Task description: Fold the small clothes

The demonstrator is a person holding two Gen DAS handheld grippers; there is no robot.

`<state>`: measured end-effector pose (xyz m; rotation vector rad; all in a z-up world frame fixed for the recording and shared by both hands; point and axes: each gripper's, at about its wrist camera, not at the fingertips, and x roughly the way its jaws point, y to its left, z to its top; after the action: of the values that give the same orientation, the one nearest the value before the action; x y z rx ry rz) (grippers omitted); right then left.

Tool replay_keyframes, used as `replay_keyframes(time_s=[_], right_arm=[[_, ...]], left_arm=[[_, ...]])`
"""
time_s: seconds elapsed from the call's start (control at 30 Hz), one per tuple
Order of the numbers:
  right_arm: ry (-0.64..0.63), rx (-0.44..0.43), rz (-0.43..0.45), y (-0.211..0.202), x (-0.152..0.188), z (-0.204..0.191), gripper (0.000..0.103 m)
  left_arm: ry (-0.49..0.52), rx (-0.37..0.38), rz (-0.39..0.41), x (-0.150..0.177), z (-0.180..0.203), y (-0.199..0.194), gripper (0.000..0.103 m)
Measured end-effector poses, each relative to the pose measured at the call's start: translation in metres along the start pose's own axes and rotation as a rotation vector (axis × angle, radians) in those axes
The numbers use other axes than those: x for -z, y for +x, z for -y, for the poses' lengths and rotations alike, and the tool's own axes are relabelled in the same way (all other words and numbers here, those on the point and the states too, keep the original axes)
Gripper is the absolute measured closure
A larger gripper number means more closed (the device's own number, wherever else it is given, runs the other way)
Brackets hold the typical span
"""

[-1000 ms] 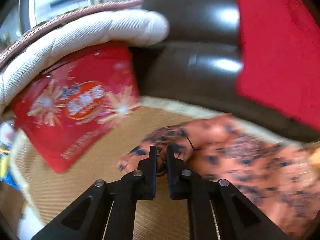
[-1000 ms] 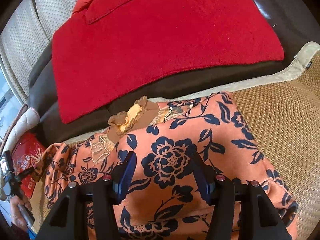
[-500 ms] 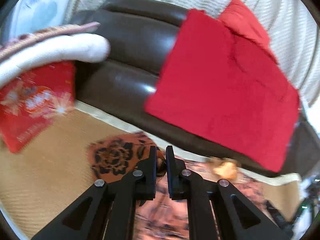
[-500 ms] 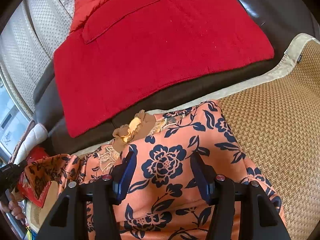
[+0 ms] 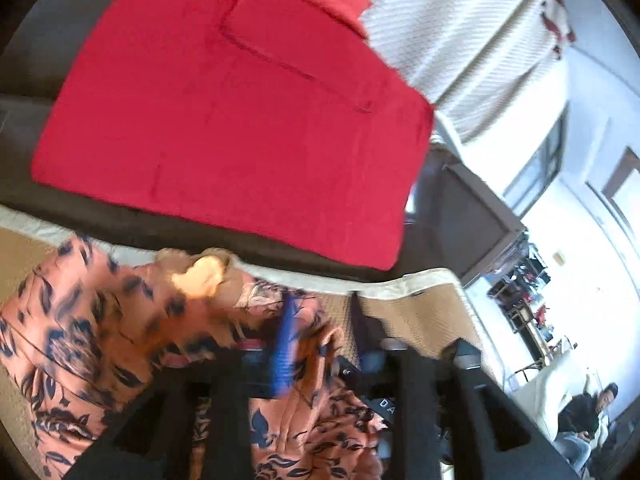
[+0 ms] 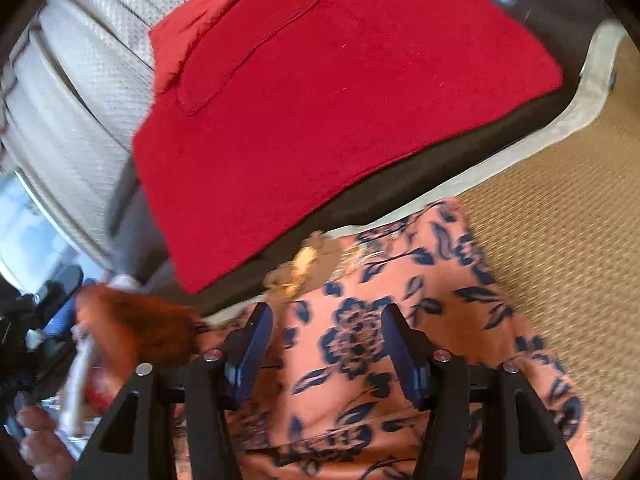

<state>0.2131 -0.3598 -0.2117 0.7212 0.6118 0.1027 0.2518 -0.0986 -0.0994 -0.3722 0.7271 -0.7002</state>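
Observation:
An orange garment with dark blue flowers [image 6: 360,344] lies on a woven tan mat [image 6: 560,248], its collar with a gold trim [image 6: 304,260] toward the sofa. My right gripper [image 6: 326,340] is open, its blue-padded fingers spread just above the garment's middle. In the left wrist view the garment [image 5: 100,320] lies under my left gripper [image 5: 320,320], whose jaws now stand wide apart and empty; the picture is blurred. The left gripper also shows at the left edge of the right wrist view [image 6: 60,320], with a lifted fold of the garment [image 6: 136,320] beside it.
A red towel [image 6: 340,100] is draped over the dark brown sofa back [image 6: 440,184] behind the garment. A cream cover [image 5: 460,40] hangs behind the sofa. The mat's pale border [image 6: 592,92] runs along the sofa. A person sits at the far right [image 5: 588,412].
My left gripper, earlier shut on the garment's edge, swung right over the garment and opened, letting go. My right gripper stayed open above the garment's middle.

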Motion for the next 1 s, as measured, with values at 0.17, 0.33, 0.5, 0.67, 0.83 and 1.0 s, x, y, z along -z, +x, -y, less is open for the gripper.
replay_keyframes(time_s=[0.17,0.33,0.5,0.67,0.83,1.0], right_arm=[[0.035,-0.112,-0.039,0.000,0.001,0.003,0.020],[0.092,-0.034,-0.202,0.031,0.011,0.013,0.019],[0.114,-0.002,-0.272,0.052,0.024,0.015,0.020],[0.008,0.023,-0.322,0.071,0.038,-0.016,0.058],[-0.183,0.131,-0.285,0.076,0.051,-0.056,0.095],[-0.191,0.257,0.020,0.025,0.015,-0.058,0.095]], left_arm=[[0.003,-0.217,0.174,-0.008,-0.027,-0.046,0.027],[-0.083,-0.434,0.170,-0.007,-0.085,-0.064,0.027],[-0.168,-0.577,0.130,0.001,-0.133,-0.073,0.027],[-0.164,-0.654,0.088,0.009,-0.148,-0.072,0.027],[-0.149,-0.719,0.066,0.011,-0.162,-0.074,0.027],[-0.182,-0.747,0.049,0.011,-0.184,-0.070,0.027]])
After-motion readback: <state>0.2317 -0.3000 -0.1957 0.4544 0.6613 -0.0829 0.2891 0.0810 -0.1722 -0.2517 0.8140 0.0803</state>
